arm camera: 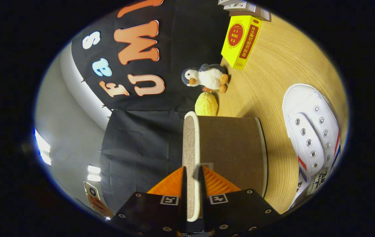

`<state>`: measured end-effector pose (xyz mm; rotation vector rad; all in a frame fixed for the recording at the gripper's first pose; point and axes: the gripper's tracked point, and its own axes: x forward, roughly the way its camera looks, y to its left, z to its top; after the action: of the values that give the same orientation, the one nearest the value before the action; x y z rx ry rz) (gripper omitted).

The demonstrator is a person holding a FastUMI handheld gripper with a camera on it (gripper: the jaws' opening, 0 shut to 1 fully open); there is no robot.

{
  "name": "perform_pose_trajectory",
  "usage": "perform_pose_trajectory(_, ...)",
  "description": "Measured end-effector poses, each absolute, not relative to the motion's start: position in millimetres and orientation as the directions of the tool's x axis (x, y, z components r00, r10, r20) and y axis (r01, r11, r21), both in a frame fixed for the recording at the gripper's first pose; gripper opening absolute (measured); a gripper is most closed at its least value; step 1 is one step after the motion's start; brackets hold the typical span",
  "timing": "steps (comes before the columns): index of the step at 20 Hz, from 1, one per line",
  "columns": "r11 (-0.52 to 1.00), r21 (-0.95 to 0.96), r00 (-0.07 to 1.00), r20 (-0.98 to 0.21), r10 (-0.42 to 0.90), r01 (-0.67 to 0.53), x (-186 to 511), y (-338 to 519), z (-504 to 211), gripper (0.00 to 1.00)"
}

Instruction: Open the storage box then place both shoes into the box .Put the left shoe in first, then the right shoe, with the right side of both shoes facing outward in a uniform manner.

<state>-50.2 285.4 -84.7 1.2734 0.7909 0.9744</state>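
The wooden tabletop [273, 75] runs down the right half of the frame, so the camera is rolled onto its side; that tilt fits a wrist turned to swing a lid. At centre frame stands the storage box [233, 148], a brown fabric-covered box resting on the tabletop, and its lid [190, 144], woven beige with a pale rim, is seen edge-on, running from mid-frame down to the bottom centre. The gripper [192, 179] is clamped on that lid: both fingers press its two faces at bottom centre, with no gap showing. Held this way, the lid looks raised clear of the box mouth, so the opening step is probably well along, though the box interior is hidden.

At right of the frame, well apart from the fingers and beside the box, lies a white canvas shoe [312, 131] with metal eyelets and red-and-blue stripes; which foot it fits I cannot tell. Neither shoe is yet in the box, as far as shows.

Upper centre, beyond the box, sit a yellow carton [240, 41], a plush penguin [207, 77] and a small yellow knobbly toy [206, 104].
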Motion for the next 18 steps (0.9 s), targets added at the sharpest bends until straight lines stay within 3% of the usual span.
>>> perform_pose_trajectory(1,0.013,0.987,0.405,0.054,0.913,-0.161,-51,287,-78,0.05)
perform_pose_trajectory(2,0.003,0.984,0.401,0.07,0.914,-0.179,-54,290,-69,0.01)
perform_pose_trajectory(11,0.038,0.935,0.38,0.106,0.919,-0.354,-71,329,15,0.01)
perform_pose_trajectory(18,0.151,0.863,0.356,0.036,0.934,-0.482,-76,408,64,0.03)
